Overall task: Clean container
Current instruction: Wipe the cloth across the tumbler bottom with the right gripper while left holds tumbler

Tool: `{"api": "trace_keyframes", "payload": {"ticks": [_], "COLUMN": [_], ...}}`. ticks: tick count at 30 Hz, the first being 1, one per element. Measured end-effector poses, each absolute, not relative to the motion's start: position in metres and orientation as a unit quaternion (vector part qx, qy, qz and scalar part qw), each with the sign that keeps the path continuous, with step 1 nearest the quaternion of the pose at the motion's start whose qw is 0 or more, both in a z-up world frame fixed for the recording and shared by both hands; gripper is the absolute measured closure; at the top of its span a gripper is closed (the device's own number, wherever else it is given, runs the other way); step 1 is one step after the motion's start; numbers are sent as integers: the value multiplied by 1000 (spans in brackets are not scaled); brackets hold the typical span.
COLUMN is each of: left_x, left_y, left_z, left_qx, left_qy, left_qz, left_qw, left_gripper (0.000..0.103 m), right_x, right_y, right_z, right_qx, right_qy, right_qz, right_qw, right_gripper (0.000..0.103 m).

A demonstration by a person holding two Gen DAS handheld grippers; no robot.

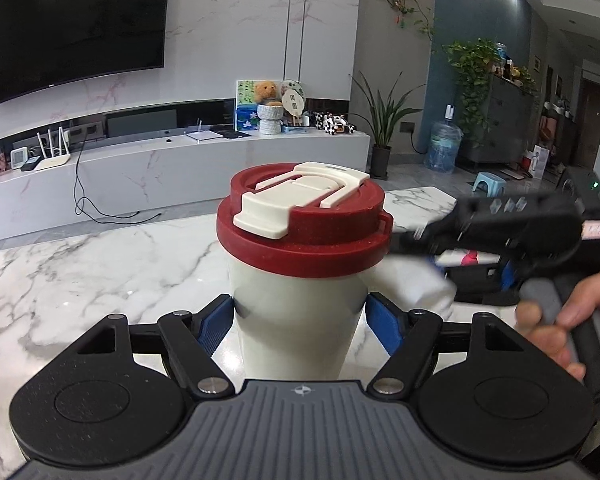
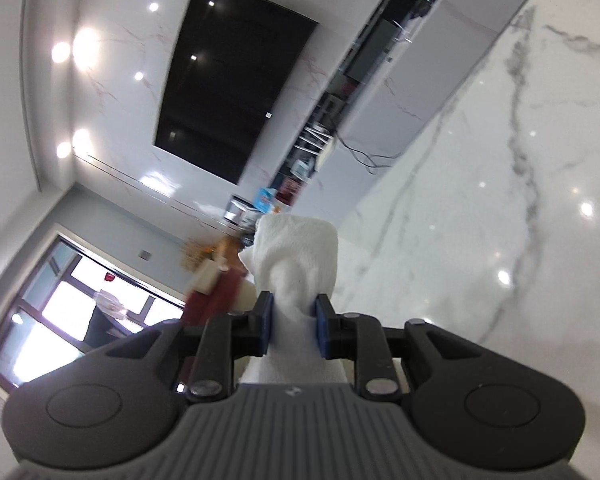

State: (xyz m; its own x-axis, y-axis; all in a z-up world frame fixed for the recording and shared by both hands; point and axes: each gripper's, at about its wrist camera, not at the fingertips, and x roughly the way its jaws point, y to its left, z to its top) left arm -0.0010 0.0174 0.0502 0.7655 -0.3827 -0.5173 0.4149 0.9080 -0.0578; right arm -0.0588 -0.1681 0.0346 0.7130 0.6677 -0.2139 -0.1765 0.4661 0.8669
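A cream travel cup (image 1: 296, 320) with a dark red lid (image 1: 304, 224) and a cream flip tab stands upright on the marble table (image 1: 80, 272). My left gripper (image 1: 300, 320) is shut on the cup's body, blue pads on both sides. My right gripper (image 2: 291, 326) is shut on a folded white cloth (image 2: 296, 256). In the left wrist view the right gripper (image 1: 428, 256) comes in from the right, blurred, with the cloth (image 1: 412, 284) against the cup's right side below the lid. In the right wrist view the cup (image 2: 220, 296) shows blurred at the left.
A long white TV cabinet (image 1: 180, 160) with a router, books and a teddy bear stands beyond the table, under a wall TV (image 1: 68, 32). Potted plants, a water jug (image 1: 444, 146) and a blue stool (image 1: 488, 182) are on the floor at the right.
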Motion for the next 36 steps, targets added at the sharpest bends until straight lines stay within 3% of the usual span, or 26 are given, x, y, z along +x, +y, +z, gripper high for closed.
{"api": "trace_keyframes", "payload": {"ticks": [8, 27, 36], "left_x": [-3, -4, -5], "left_y": [16, 16, 14], "left_z": [49, 49, 48], "left_qx": [31, 36, 33], "left_qy": [268, 265, 265], "left_qz": [-210, -207, -193], "left_qw": [940, 941, 944], "left_gripper": [32, 32, 31], "right_x": [-62, -52, -47], "right_y": [-167, -140, -135], "right_z": [30, -28, -30], "right_qx": [447, 383, 366], "right_qy": [287, 405, 415], "right_qz": [259, 159, 150], "right_qw": [807, 815, 819], "right_gripper": [78, 78, 78]}}
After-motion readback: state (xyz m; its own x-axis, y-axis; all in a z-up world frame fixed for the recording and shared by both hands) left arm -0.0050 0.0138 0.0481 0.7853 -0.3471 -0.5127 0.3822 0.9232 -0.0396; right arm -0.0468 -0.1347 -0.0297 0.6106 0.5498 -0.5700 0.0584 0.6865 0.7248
